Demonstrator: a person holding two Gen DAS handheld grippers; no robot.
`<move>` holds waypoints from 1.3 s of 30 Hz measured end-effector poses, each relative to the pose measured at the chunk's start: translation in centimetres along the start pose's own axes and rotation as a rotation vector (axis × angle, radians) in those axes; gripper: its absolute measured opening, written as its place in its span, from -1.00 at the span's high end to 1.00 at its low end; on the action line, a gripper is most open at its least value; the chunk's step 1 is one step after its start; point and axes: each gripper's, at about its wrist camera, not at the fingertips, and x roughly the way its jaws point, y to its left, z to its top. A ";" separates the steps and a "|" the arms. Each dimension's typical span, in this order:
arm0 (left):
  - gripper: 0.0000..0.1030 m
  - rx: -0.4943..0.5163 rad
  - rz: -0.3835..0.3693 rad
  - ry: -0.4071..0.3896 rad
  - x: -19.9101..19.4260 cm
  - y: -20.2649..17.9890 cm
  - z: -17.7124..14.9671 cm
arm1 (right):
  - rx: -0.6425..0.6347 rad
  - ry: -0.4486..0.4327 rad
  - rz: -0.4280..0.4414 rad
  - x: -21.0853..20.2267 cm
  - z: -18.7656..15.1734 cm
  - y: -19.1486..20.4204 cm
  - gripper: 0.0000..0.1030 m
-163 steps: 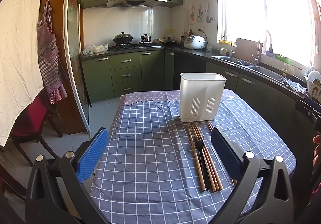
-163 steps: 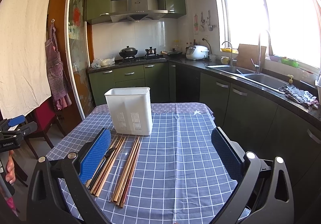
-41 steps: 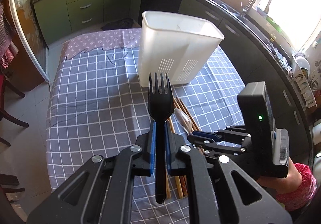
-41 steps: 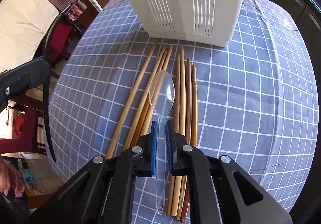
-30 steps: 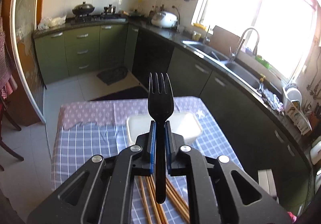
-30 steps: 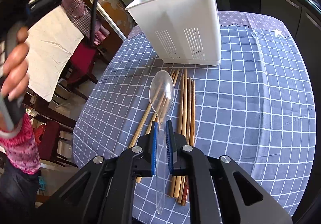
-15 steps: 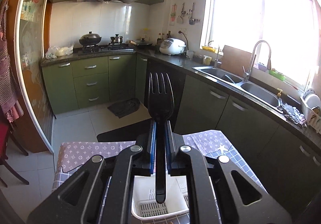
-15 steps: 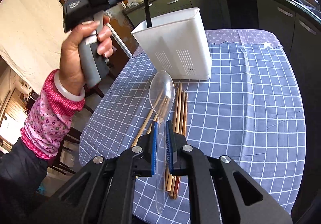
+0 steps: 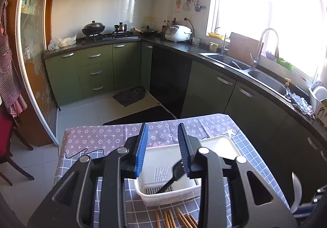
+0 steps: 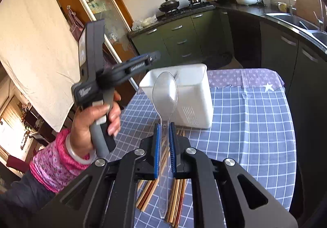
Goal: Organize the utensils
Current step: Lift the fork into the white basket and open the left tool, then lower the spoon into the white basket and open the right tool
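Observation:
My left gripper [image 9: 162, 147] is open and empty, held above the white utensil holder [image 9: 214, 141]. The black fork [image 9: 173, 176] lies slanted inside the holder, free of the pads. My right gripper [image 10: 164, 142] is shut on the clear plastic spoon [image 10: 165, 93], bowl up, above the table in front of the holder [image 10: 196, 93]. Wooden chopsticks [image 10: 179, 189] lie on the checked cloth under it; their tips show in the left wrist view [image 9: 173, 217]. The left gripper [image 10: 141, 63] shows at the left of the right wrist view, over the holder's left edge.
The table [image 10: 255, 125] has a blue checked cloth with a purple strip at the far end. Green kitchen cabinets [image 9: 96, 70], a stove and a sink counter [image 9: 235, 62] stand beyond it. A red chair [image 9: 8, 130] is at the left.
My left gripper has opened and let the black fork drop into the holder. My right gripper has risen a little, still holding the spoon.

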 end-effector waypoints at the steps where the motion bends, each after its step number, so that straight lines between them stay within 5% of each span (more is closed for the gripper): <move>1: 0.44 -0.008 -0.004 -0.008 -0.6 0.3 0.0 | 0.001 -0.025 -0.004 -0.1 1.0 0.1 0.82; 8: 0.44 -0.041 -0.035 -0.027 -5.6 2.1 -1.2 | 0.043 -0.218 -0.046 1.2 9.2 0.8 0.82; 17: 0.42 -0.005 -0.052 0.001 -9.2 3.1 -3.8 | -0.026 -0.384 -0.279 6.8 14.7 1.5 0.81; 26: 0.42 -0.005 -0.090 0.027 -9.4 3.1 -4.8 | -0.070 -0.377 -0.356 11.1 12.2 -0.2 0.81; 37: 0.34 0.003 -0.088 0.082 -8.6 2.5 -5.3 | -0.106 -0.308 -0.338 10.1 5.5 -1.1 0.79; 39: 0.34 0.014 -0.085 0.096 -8.6 2.3 -5.7 | -0.117 -0.297 -0.335 9.8 4.9 -1.1 0.64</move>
